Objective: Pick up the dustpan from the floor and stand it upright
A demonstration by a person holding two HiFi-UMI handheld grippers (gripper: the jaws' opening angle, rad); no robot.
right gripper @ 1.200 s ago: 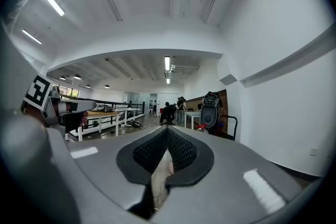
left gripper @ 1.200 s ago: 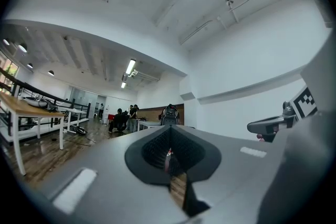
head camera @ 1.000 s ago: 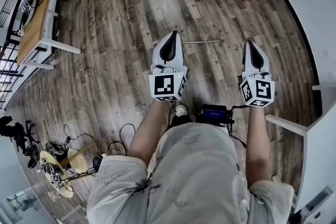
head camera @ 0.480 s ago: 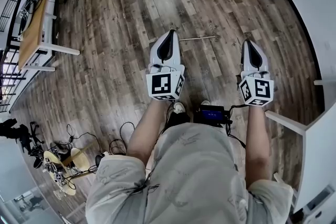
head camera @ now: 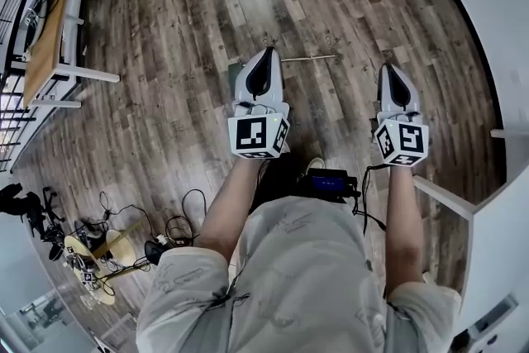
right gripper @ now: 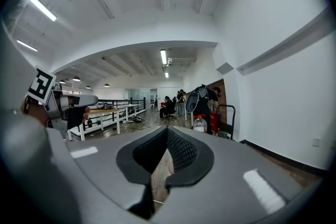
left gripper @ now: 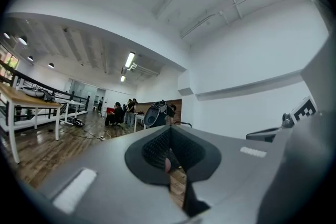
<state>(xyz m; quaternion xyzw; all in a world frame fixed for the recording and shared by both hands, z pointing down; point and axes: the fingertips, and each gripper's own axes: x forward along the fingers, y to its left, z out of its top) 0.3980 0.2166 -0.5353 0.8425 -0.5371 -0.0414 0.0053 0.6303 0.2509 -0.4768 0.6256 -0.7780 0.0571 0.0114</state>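
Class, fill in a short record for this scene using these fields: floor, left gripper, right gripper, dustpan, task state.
floor: wood planks
left gripper: jaws together, nothing held
right gripper: jaws together, nothing held
dustpan: thin handle lies flat on the floor, pan end mostly hidden behind the left gripper
task state: dustpan not yet picked up

The dustpan (head camera: 233, 78) lies flat on the wood floor, its greenish pan mostly hidden. Its thin metal handle (head camera: 310, 58) points right.

The wood-plank floor (head camera: 165, 112) bears a dustpan (head camera: 310, 58) lying flat, loose cables (head camera: 173, 226) and a white-legged table (head camera: 51, 37).
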